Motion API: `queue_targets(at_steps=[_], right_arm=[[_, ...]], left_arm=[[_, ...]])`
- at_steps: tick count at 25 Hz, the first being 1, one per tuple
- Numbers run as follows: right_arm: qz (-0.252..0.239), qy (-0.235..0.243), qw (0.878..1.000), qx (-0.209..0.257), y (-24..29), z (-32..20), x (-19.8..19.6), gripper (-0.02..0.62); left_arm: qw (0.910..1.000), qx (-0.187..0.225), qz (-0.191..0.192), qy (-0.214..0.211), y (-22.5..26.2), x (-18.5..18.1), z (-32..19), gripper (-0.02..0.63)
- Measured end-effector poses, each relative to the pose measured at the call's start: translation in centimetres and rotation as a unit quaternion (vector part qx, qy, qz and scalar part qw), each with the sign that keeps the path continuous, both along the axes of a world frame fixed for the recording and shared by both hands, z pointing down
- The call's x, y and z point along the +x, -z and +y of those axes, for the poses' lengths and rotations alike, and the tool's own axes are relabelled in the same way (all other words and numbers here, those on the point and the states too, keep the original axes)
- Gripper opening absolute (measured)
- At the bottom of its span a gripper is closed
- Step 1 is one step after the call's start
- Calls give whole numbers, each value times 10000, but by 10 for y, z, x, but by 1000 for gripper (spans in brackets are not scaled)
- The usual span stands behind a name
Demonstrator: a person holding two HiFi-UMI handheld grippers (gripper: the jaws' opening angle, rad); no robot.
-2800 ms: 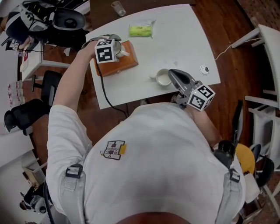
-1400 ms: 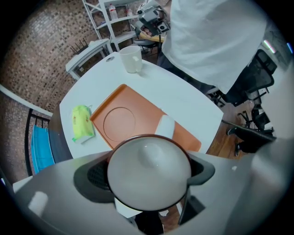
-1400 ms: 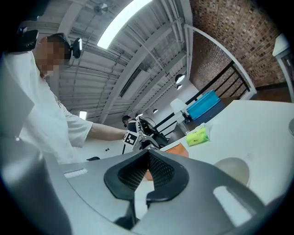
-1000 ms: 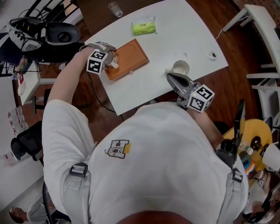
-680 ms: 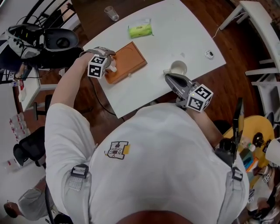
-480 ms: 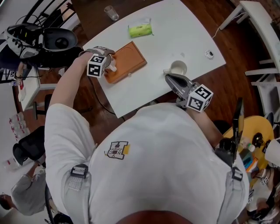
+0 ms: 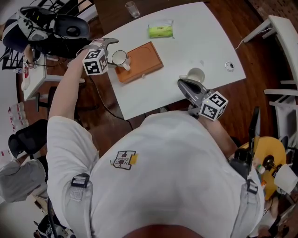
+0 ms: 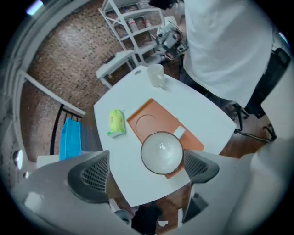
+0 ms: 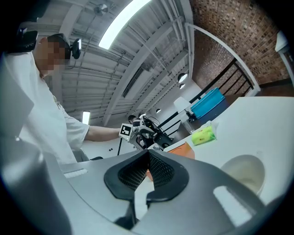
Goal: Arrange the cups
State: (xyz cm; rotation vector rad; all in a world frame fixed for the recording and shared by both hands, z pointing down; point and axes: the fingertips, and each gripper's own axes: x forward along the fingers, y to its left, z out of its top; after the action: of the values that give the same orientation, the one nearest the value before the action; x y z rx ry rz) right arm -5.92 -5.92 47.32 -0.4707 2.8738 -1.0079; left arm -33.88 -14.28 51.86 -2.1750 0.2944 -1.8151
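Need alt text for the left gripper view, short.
The left gripper, its jaws just opened wide, frames but does not grip a white cup on the near end of an orange tray on a white table. A green packet lies beside the tray; a second cup stands at the far edge.

white cups [image 7: 119,57] [image 7: 196,74] 2 | glass [image 7: 132,8] 1 | tray [image 7: 145,60] 1 | green packet [image 7: 160,31] 1

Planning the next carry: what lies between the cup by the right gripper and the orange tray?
Bare white table from tray to cup, per the head view.
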Motion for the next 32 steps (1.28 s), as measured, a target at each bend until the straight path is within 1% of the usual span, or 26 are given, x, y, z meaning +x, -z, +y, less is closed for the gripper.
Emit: queue_targets(at_steps=[2,3,5,7,8,9,10,11,12,14,16,18,20,21,22,23,24,25,27,30,32], right_arm=[[-10,130,9999,7,1,1,-4,0],[-7,200,9998,8,1,1,-6,0],[11,351,9994,8,1,3,-11,0],[30,520,9986,9,1,7,-17,0],[40,610,9981,11,1,10,-20,0],[51,706,9975,11,1,13,-23,0],[66,802,9968,6,0,16,-26,0],[86,887,9960,-3,0,19,-29,0],[104,953,9954,-8,0,21,-32,0],[118,1045,9945,11,1,23,-40,0],[137,1128,9935,40,0,27,-48,0],[201,1235,9921,30,-4,33,-53,0],[315,1346,9904,11,-13,38,-56,0],[400,1382,9896,8,-20,40,-56,0],[491,1401,9889,1,-27,41,-57,0],[574,1411,9883,-19,-34,43,-58,0],[649,1422,9877,-46,-41,45,-60,0],[722,1437,9869,-77,-47,47,-62,0],[869,1467,9852,-152,-60,56,-66,0],[1064,1516,9825,-193,-77,70,-68,0],[1147,1566,9809,-154,-86,76,-70,0]], left_arm=[[9972,357,442,487,25,-6,-2,506],[9935,517,687,747,36,-9,-1,500],[9829,760,1120,1251,52,-17,7,487],[9676,975,1565,1725,62,-24,23,470],[9565,1103,1846,1971,66,-25,32,462],[9419,1242,2178,2236,70,-25,41,455],[9231,1384,2553,2519,74,-24,51,445],[9007,1510,2955,2804,77,-23,61,435],[8760,1605,3358,3068,78,-22,70,425],[8276,1669,4065,3492,76,-17,86,409],[7823,1609,4658,3810,70,-8,102,399],[7354,1487,5179,4109,61,5,122,378],[6898,1312,5609,4386,47,20,140,355],[6704,1200,5775,4502,38,28,147,334],[6552,1071,5898,4598,29,37,153,315],[6446,929,5977,4676,19,45,160,302],[6376,776,6024,4739,9,53,167,284],[6331,615,6054,4785,-1,62,174,271],[6288,291,6091,4824,-18,80,188,240],[6256,-152,6139,4811,-37,107,207,179],[6269,-340,6112,4818,-47,120,214,130]])
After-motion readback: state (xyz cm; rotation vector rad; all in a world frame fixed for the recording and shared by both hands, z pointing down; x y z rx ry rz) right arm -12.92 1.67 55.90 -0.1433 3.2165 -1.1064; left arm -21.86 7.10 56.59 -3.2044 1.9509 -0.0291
